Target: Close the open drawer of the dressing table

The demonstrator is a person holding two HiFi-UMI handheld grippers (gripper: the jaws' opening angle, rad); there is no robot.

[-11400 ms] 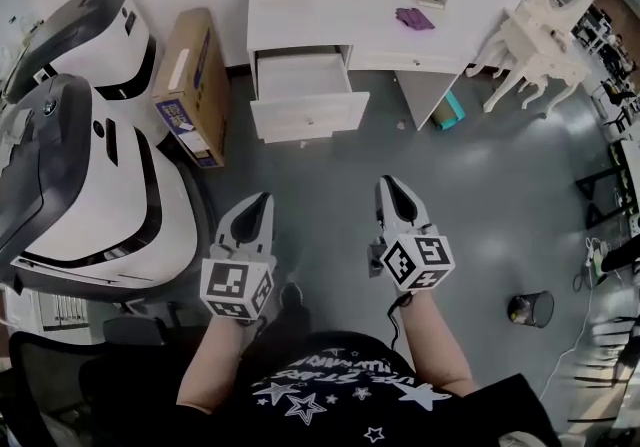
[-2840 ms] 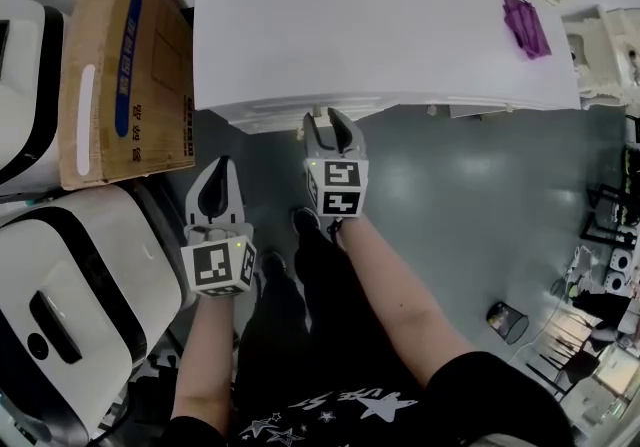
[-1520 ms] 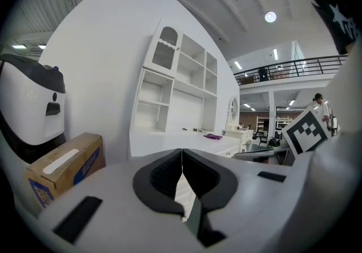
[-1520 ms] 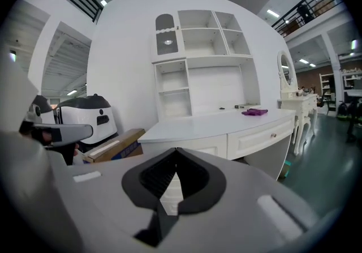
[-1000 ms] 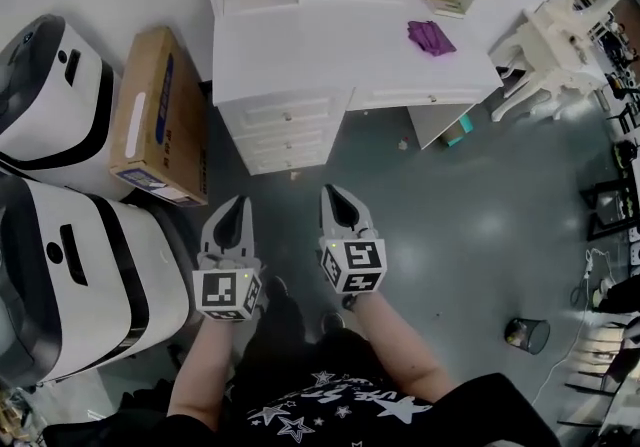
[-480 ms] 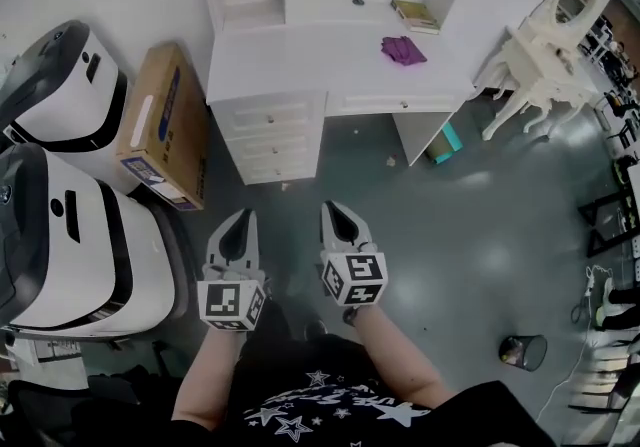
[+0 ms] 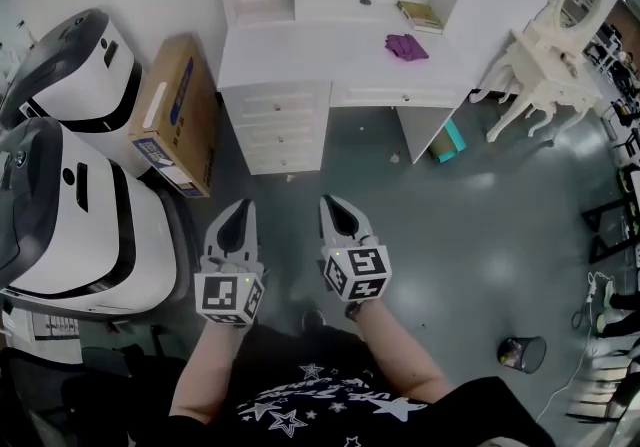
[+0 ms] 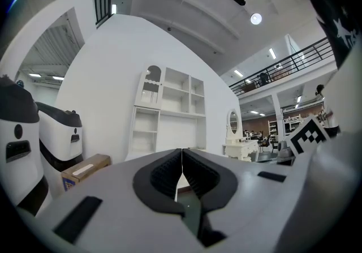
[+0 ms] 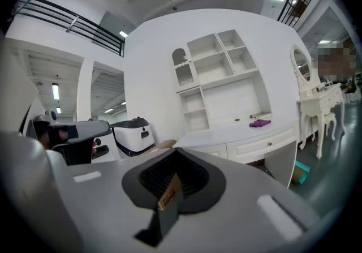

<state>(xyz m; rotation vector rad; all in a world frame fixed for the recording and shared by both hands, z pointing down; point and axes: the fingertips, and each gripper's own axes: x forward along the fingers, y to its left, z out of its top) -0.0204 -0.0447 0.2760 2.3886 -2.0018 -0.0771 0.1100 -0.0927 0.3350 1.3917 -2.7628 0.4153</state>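
The white dressing table point(image 7: 330, 60) stands against the far wall, and its stack of drawers point(image 7: 283, 127) on the left side sits flush, all fronts closed. My left gripper point(image 7: 238, 222) and right gripper point(image 7: 338, 212) hang side by side over the grey floor, well short of the drawers and touching nothing. Both are shut with nothing between the jaws. In the left gripper view the left gripper point(image 8: 181, 151) points at the table's shelf unit point(image 8: 169, 116). In the right gripper view the right gripper point(image 9: 176, 153) faces the table top point(image 9: 237, 128) and the drawers point(image 9: 266, 144).
A cardboard box point(image 7: 180, 113) leans left of the drawers, with two big white machines point(image 7: 75, 210) beside it. A purple cloth point(image 7: 405, 45) and a book point(image 7: 420, 15) lie on the table. A small white vanity point(image 7: 540, 50) stands right; a bin point(image 7: 520, 350) sits lower right.
The drawer, open in the oldest frame, is now closed. Over the last second both grippers drew back from the table, still shut.
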